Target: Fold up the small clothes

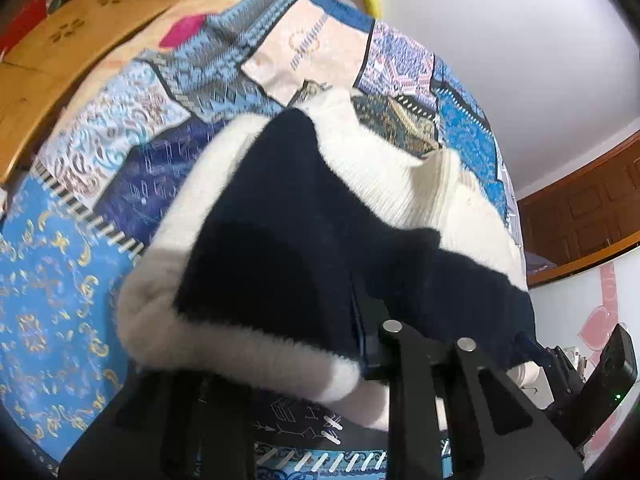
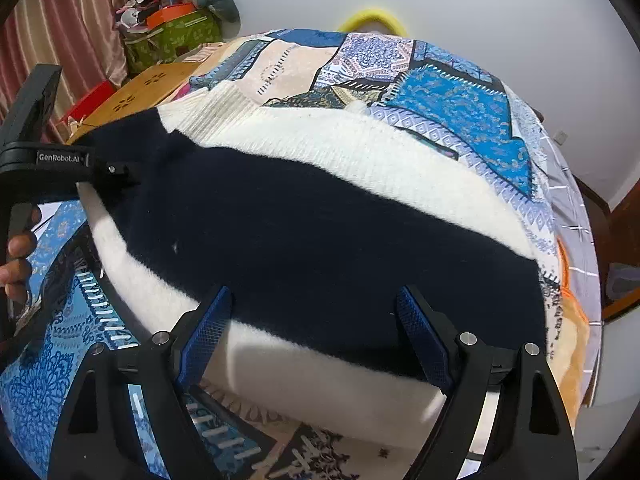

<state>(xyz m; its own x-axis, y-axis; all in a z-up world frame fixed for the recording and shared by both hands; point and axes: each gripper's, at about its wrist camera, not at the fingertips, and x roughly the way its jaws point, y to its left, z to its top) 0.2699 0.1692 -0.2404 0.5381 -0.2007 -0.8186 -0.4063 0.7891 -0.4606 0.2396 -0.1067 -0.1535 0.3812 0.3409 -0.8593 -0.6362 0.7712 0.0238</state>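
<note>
The left gripper's (image 1: 362,344) fingertips are buried under the sweater (image 1: 304,216), so the pads cannot be seen. The person's hand (image 2: 18,256) is cut off at the frame edge. Clutter on the far boxes (image 2: 172,36) is too small to identify.

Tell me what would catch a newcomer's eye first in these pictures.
The fluffy navy and cream sweater fills the middle, lying on a bright blue patchwork bedspread. The left gripper pinches the sweater's left edge, while the right gripper hovers open over its near edge, blue-padded fingers spread.
</note>
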